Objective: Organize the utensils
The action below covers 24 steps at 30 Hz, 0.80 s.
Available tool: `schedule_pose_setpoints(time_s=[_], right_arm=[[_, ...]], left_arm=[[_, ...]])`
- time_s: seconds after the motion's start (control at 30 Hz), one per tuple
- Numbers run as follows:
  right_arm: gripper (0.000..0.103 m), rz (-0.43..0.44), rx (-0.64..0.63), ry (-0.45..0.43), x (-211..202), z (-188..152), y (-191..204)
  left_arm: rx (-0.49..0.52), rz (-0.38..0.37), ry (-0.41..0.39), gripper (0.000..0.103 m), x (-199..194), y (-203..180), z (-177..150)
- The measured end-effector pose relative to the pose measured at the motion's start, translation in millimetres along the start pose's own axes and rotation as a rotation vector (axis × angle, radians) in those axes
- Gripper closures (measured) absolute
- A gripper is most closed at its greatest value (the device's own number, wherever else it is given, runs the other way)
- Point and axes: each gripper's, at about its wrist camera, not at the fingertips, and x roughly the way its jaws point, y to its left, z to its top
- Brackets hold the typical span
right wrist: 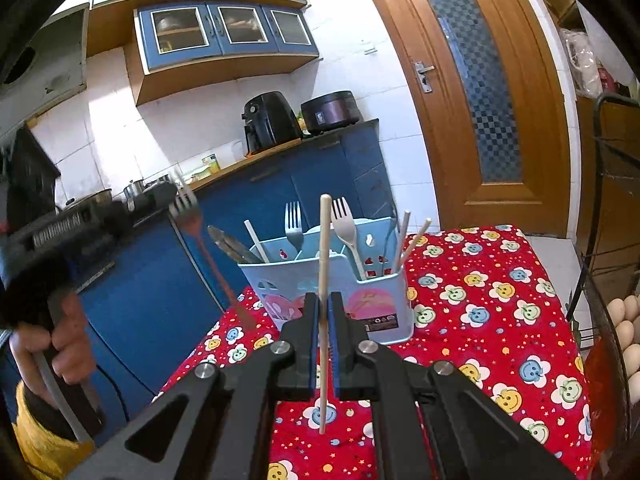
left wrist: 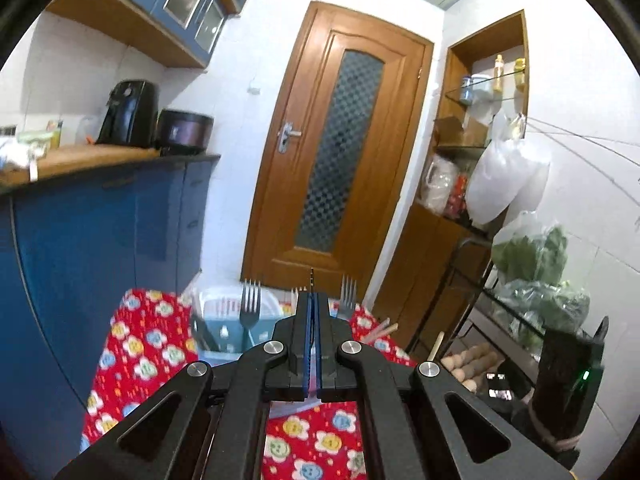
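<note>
Right gripper (right wrist: 324, 312) jaws clamp a chopstick (right wrist: 325, 264) mid-shaft: light, stiff, slippery, may pivot. Left gripper (left wrist: 313, 312) jaws pinch a thin fork (right wrist: 190, 216) by its handle, near holder (right wrist: 320, 280).

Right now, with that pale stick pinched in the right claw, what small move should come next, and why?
Probably ease the right claw forward and lower the chopstick into the blue holder. The stick is clamped upright just short of the holder, which already holds other pale sticks and forks.
</note>
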Motion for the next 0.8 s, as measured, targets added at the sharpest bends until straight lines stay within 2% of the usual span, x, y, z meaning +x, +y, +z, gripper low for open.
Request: schedule_pose_setpoints(time_s=[0.2,0.37,0.57,0.8], right_arm=[[0.097,-0.002,-0.011,0.003,1.0,1.2,3.0],[0.097,-0.004,-0.009,0.004,1.5,1.2,3.3],[0.097,-0.016,-0.012,0.011,4.3,2.1,0.3],[0.097,-0.037,-0.023,-0.001,8.5,15.2,-2.0]], left_arm=[[0.022,-0.001,-0.057,0.103,-2.7,-4.3,40.8],[0.028,0.013,-0.088,0.103,11.5,0.4,65.7],[-0.014,0.017,-0.058,0.103,43.3,16.7,61.0],[-0.084,0.024,0.01,0.102,79.9,44.4,34.4]])
